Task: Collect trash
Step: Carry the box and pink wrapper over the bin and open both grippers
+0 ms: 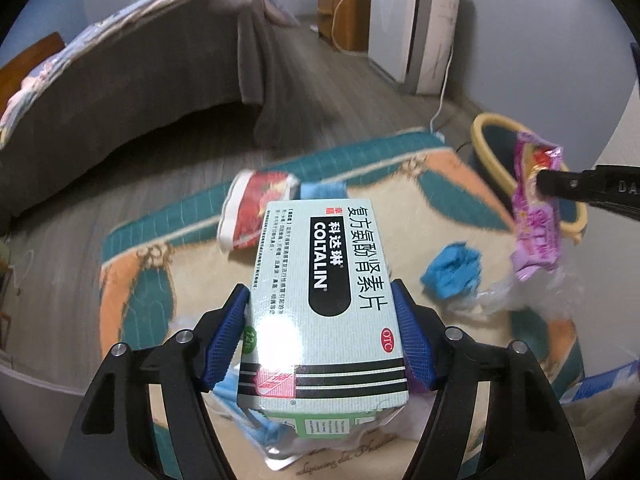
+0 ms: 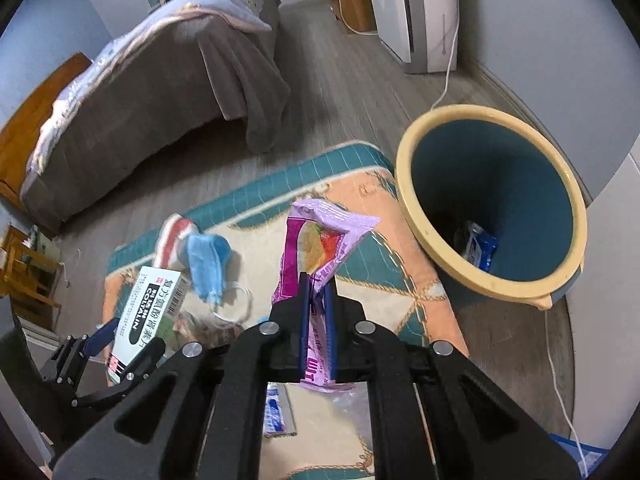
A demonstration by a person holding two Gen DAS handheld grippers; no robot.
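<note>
My left gripper [image 1: 320, 292] is shut on a pale green medicine box [image 1: 320, 272], its blue pads pressing on both long sides and the box lifted above the rug. In the right wrist view the same box [image 2: 152, 312] and left gripper [image 2: 120, 344] show at lower left. My right gripper [image 2: 317, 284] is shut on a purple snack wrapper [image 2: 316, 236], which sticks up between its fingers. That wrapper [image 1: 536, 216] hangs in front of the bin in the left wrist view. The blue bin with a yellow rim [image 2: 500, 286] stands to the right, with a blue packet [image 2: 480, 248] inside.
On the patterned rug [image 2: 380, 272] lie a blue face mask [image 2: 208, 260], a red-and-white pack [image 1: 256, 208], crumpled blue material [image 1: 452, 272], clear plastic [image 1: 520, 292] and a small sachet [image 2: 278, 412]. A bed [image 2: 160, 92] stands at back left, a white appliance [image 2: 424, 12] with a cable at back right.
</note>
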